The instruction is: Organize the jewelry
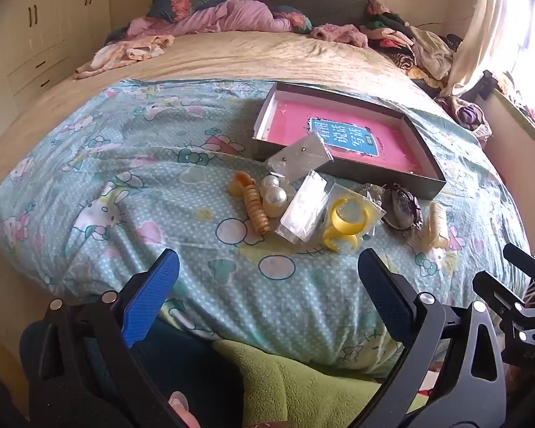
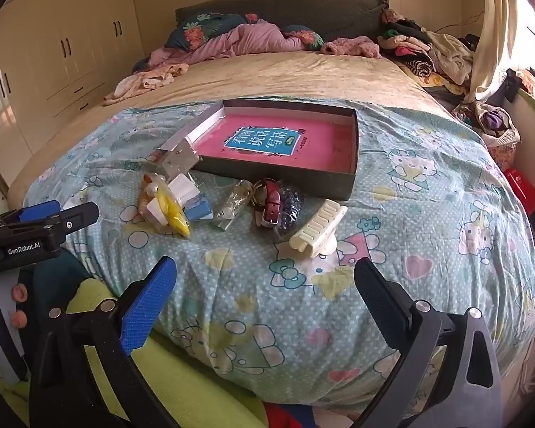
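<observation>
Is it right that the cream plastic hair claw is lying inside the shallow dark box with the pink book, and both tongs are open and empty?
Not quite. The cream plastic hair claw lies on the patterned blanket in front of the shallow dark box, not inside it, as the right wrist view shows. Both tongs are open and empty.

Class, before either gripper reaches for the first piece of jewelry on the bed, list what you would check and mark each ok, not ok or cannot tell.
1. Left gripper open and holding nothing: ok.
2. Right gripper open and holding nothing: ok.
3. Box open, room on its pink floor: ok.
4. Cream hair clip lies apart from the pile, free to grasp: ok.
5. Red strap watch separate from the dark beads beside it: not ok, they touch.
6. Small bag with studs clear of the box: not ok, it leans on the box edge.
</observation>
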### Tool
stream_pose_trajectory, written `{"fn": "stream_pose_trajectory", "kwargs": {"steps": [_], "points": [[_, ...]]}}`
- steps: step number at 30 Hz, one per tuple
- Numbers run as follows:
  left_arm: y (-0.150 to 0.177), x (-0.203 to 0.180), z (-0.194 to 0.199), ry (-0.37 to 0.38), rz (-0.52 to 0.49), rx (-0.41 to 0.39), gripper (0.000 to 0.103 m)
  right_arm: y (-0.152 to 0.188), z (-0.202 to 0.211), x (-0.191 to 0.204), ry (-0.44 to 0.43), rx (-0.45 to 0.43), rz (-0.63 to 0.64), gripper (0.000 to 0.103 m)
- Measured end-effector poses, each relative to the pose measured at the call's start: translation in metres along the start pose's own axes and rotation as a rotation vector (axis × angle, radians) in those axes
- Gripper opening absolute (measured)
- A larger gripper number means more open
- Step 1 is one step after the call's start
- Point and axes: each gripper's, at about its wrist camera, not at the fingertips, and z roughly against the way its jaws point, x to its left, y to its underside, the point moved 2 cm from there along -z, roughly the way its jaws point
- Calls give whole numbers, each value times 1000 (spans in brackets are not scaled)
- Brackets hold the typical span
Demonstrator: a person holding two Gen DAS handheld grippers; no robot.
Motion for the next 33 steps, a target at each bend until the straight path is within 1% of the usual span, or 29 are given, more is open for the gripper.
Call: {"fn": "stream_pose_trajectory", "kwargs": {"steps": [7,8,16,33], "points": [[0,-1,0,4,-1,-6,94,0,2,1,3,6,2,99],[0,-7,-1,4,-1,-8,94,0,2,2,2,7,2,99],[-1,-4,4,20,4,-10,94,0,2,3,3,6,2,99],[-2,-2,7,28,-4,-13,94,-1,2,4,3,3,3,99]]}}
